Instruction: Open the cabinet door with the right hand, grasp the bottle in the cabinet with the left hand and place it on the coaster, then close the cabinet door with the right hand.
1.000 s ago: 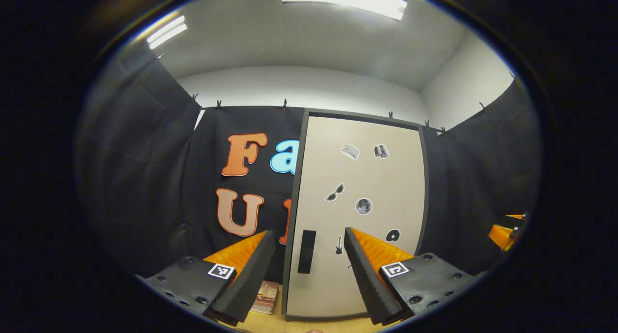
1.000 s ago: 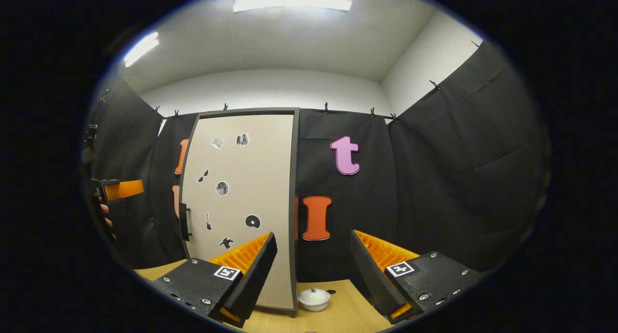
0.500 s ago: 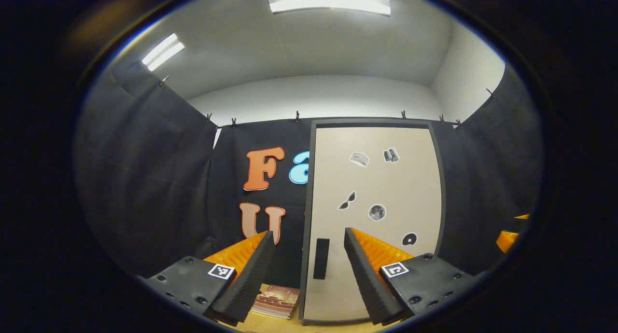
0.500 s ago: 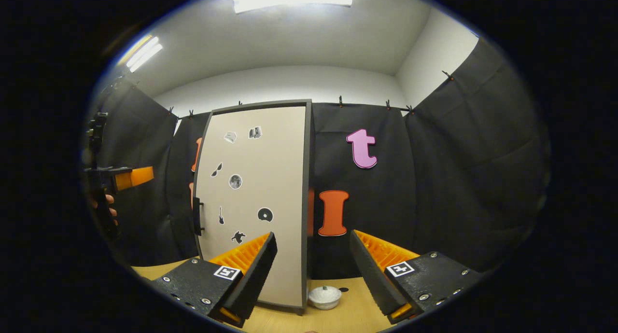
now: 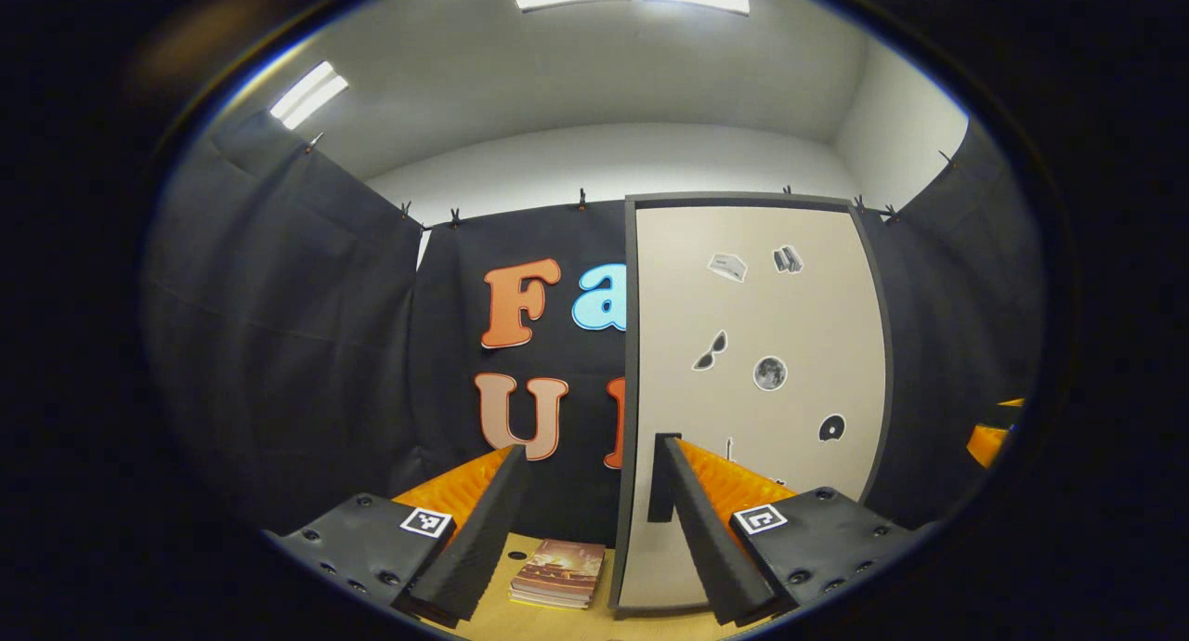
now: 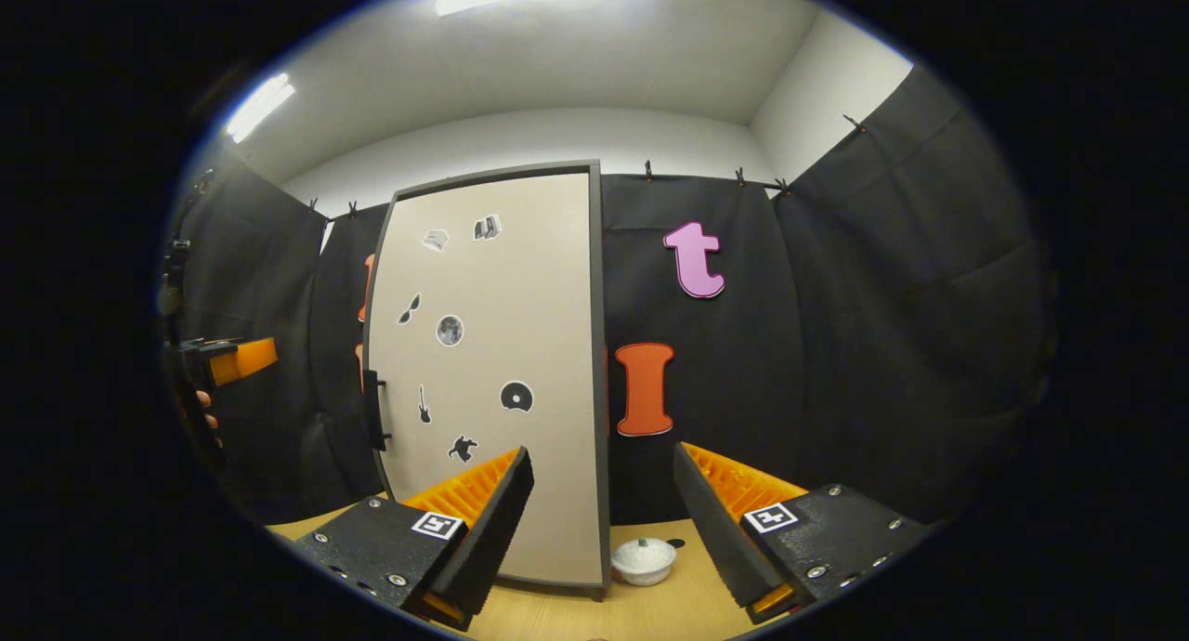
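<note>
Right now both tools hang in the air before the cabinet (image 5: 757,390), whose pale door (image 6: 492,372) is shut, so the bottle inside is hidden from where I stand. In the left gripper view, the left gripper (image 5: 587,520) has its fingers spread wide with nothing between them, and its right-hand finger crosses in front of the dark handle (image 5: 661,478) on the door's left edge (touching or not, I cannot tell). A stack of books (image 5: 559,574) lies on the wooden table (image 6: 650,613) just left of the cabinet. In the right gripper view, the right gripper (image 6: 602,525) is likewise spread and empty, short of the door. A small white lidded bowl (image 6: 645,561) sits on the table just right of the cabinet. At that view's left edge the other gripper shows, with fingers of the hand (image 6: 210,425) holding it.
</note>
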A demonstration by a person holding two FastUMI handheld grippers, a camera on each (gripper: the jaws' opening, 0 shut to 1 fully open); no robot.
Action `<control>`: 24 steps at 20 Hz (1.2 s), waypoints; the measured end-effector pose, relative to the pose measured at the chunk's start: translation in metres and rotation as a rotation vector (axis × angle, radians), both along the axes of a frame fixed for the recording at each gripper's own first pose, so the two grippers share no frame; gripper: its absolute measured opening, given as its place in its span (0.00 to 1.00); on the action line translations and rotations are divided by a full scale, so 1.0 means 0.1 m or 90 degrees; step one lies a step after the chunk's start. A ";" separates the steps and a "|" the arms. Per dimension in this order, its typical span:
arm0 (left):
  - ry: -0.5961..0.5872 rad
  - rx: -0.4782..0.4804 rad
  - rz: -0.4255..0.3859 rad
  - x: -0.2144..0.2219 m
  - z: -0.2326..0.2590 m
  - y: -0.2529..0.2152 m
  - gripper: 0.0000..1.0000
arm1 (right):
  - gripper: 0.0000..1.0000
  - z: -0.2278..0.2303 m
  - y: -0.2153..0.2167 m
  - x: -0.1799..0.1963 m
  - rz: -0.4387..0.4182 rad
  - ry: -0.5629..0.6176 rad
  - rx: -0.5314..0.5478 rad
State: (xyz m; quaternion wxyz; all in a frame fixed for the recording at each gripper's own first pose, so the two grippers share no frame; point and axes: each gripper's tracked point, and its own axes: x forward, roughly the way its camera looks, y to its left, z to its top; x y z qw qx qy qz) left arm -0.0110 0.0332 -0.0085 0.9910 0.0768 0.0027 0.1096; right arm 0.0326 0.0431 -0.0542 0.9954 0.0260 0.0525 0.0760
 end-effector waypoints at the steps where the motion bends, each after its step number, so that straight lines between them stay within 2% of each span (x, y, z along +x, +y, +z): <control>1: -0.002 -0.002 -0.002 0.02 0.01 0.12 0.95 | 0.94 0.01 0.12 0.00 -0.003 0.001 -0.002; 6: -0.003 -0.019 -0.006 0.13 0.01 0.75 0.93 | 0.94 0.06 0.86 0.08 0.010 0.003 -0.006; 9: -0.012 0.002 -0.004 0.19 0.09 1.12 0.94 | 0.94 0.03 1.28 0.16 0.019 0.011 -0.001; 17: -0.012 0.015 -0.053 0.38 -0.02 1.47 0.93 | 0.94 -0.02 2.16 0.43 0.045 0.028 0.012; 24: -0.002 0.005 -0.030 0.35 -0.17 1.96 0.94 | 0.94 -0.28 2.78 0.77 0.079 0.071 0.010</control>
